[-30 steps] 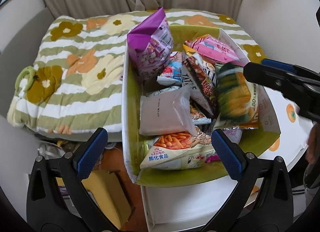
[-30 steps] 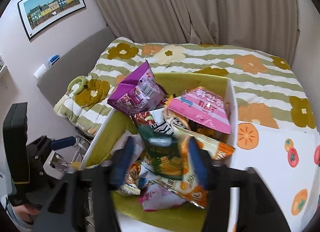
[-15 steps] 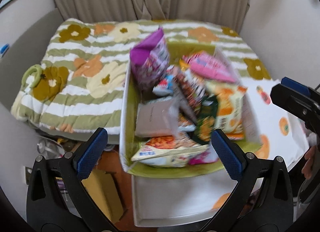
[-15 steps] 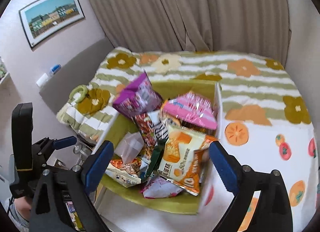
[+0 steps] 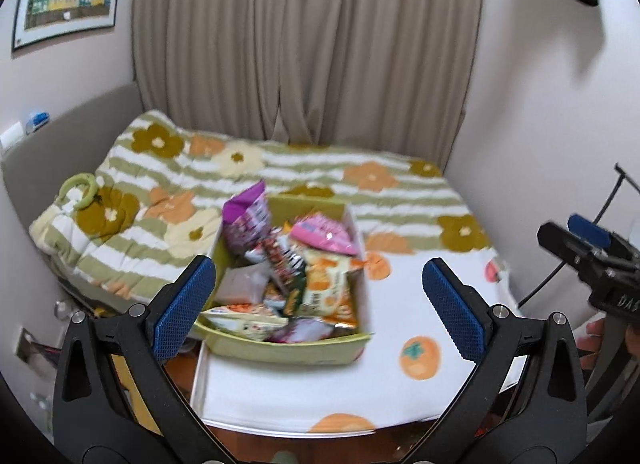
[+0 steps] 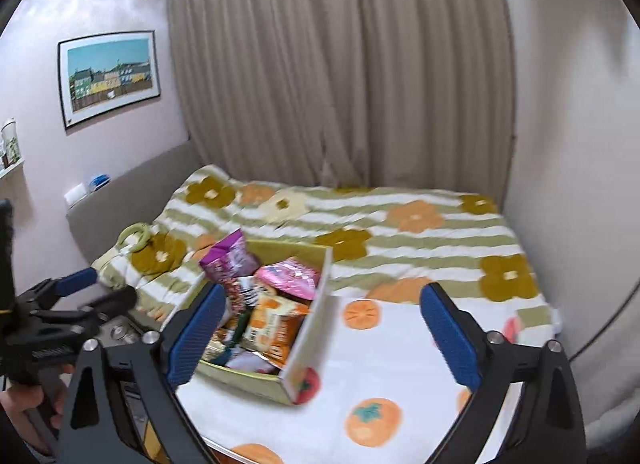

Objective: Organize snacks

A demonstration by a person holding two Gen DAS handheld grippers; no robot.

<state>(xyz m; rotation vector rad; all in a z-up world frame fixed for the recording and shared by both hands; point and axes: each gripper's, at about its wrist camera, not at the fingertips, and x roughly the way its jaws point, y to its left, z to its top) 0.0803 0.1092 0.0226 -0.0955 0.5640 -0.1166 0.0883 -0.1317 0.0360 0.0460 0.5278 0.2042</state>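
In the left wrist view, the left gripper (image 5: 318,296) fills the lower frame, jaws wide apart and holding nothing. Between its fingers, at centre, the green box (image 5: 280,348) of snacks (image 5: 316,284) sits on the bed (image 5: 400,191), a purple bag (image 5: 246,223) upright at its far left. In the right wrist view, the right gripper (image 6: 320,328) is opening, nothing between its jaws.

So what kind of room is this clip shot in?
Most likely a small bedroom in a home. A bed with a flower-patterned blanket fills most of the floor, closed beige curtains hang behind it, and a framed picture is on the wall. The green snack box sits on the bed.
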